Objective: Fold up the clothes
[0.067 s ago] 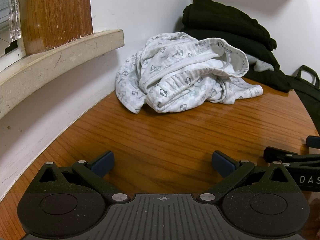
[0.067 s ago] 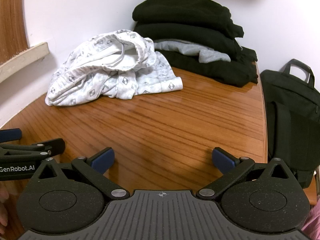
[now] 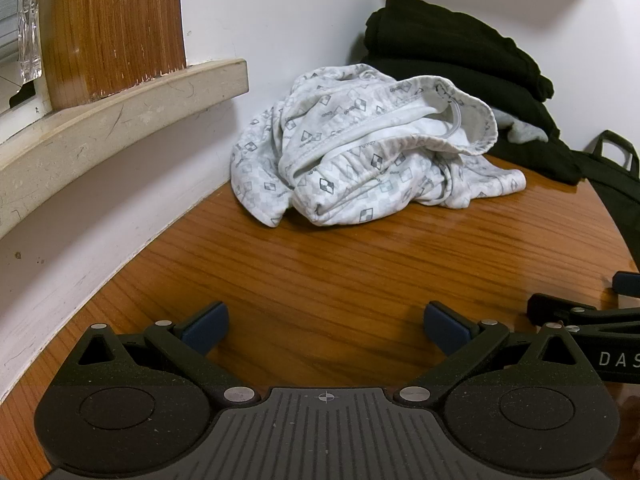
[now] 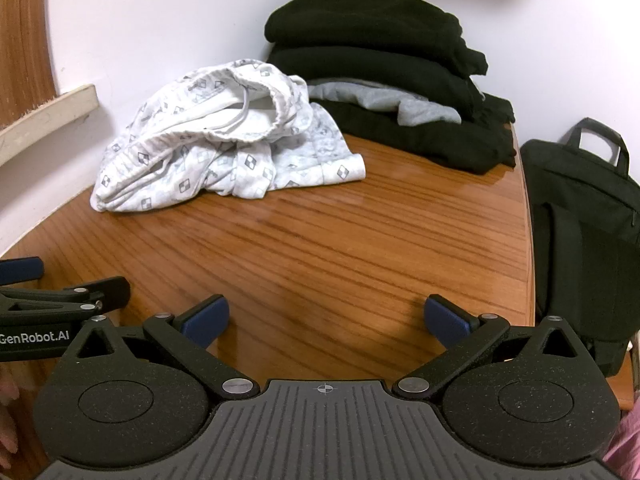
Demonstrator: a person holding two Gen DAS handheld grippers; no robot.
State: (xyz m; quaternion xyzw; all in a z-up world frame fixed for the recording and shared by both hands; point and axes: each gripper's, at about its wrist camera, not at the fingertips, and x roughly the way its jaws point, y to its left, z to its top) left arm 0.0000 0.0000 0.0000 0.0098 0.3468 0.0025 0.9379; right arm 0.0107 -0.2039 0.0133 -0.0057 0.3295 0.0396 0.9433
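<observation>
A crumpled white garment with a grey diamond print (image 3: pixel 360 152) (image 4: pixel 224 152) lies in a heap on the wooden table (image 3: pixel 340 272) (image 4: pixel 340 248), close to the wall. My left gripper (image 3: pixel 326 326) hovers over the near table, open, with nothing between its blue pads. My right gripper (image 4: pixel 326 318) is beside it on the right, also open and empty. Both are well short of the garment. Each gripper's side shows at the edge of the other's view.
A stack of folded dark clothes with a grey piece in it (image 4: pixel 384 92) (image 3: pixel 460 68) sits in the back corner, right behind the garment. A black bag (image 4: pixel 580 240) stands off the table's right edge. A beige ledge (image 3: pixel 120 112) juts from the left wall.
</observation>
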